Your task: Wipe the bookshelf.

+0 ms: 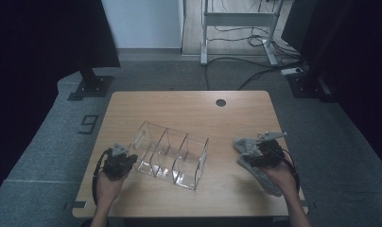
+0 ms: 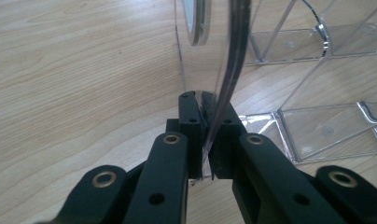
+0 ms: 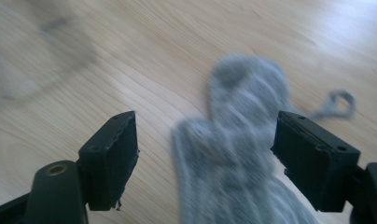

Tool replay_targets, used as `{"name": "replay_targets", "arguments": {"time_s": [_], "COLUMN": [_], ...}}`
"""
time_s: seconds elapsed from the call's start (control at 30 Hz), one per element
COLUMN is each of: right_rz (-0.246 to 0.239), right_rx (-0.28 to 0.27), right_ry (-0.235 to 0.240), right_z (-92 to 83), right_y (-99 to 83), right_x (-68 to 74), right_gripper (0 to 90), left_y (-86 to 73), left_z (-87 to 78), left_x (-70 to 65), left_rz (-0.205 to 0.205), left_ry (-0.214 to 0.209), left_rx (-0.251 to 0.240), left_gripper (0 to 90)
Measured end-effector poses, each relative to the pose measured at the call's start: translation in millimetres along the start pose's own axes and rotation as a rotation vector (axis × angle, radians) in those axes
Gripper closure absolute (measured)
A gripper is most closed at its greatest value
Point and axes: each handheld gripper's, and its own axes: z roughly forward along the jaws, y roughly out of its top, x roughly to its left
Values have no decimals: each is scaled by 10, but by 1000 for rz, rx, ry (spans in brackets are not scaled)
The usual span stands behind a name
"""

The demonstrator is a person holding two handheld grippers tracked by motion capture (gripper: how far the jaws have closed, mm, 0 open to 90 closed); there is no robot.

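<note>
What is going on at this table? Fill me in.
A person works with a gripper in each hand at a wooden table. The left gripper has its jaws shut on the end wall of a clear acrylic compartment organizer, pinching the thin panel. The right gripper has its jaws open over a grey knitted cloth lying on the table at the person's right; the cloth sits between the jaws, but they are not pressing on it. The organizer's compartments look empty.

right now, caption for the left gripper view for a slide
Left gripper shut on the edge of a clear organiser wall, over the wooden table.
</note>
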Motion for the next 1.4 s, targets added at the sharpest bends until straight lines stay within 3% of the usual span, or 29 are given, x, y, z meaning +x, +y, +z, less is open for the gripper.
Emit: {"name": "replay_targets", "arguments": {"time_s": [0.13, 0.27, 0.37, 0.6, 0.8, 1.1, 1.4], "right_rz": [18, 1, -28, -70, -4, -10, -21], "right_rx": [33, 75, 130, 190, 198, 183, 87], "right_ry": [-12, -28, -48, -92, -55, -53, -8], "right_z": [42, 169, 301, 442, 452, 377, 205], "right_y": [-122, -179, -214, -277, -307, -276, -167], "right_x": [-94, -124, -117, -131, -171, -135, -22], "right_gripper": [195, 203, 272, 474, 588, 623, 624], "left_y": [-18, -27, -32, -43, -31, -49, -51], "left_z": [-1, -2, -2, -6, 2, 14, 17], "left_x": [56, 53, 53, 76, 58, 63, 70], "left_rz": [1, 7, -2, -10, 13, 35, 27], "left_ry": [-10, -4, -5, -33, -13, -6, -12], "left_rx": [-11, -17, -21, -48, -65, -76, -81], "left_gripper": [867, 868, 867, 824, 815, 853, 854]}}
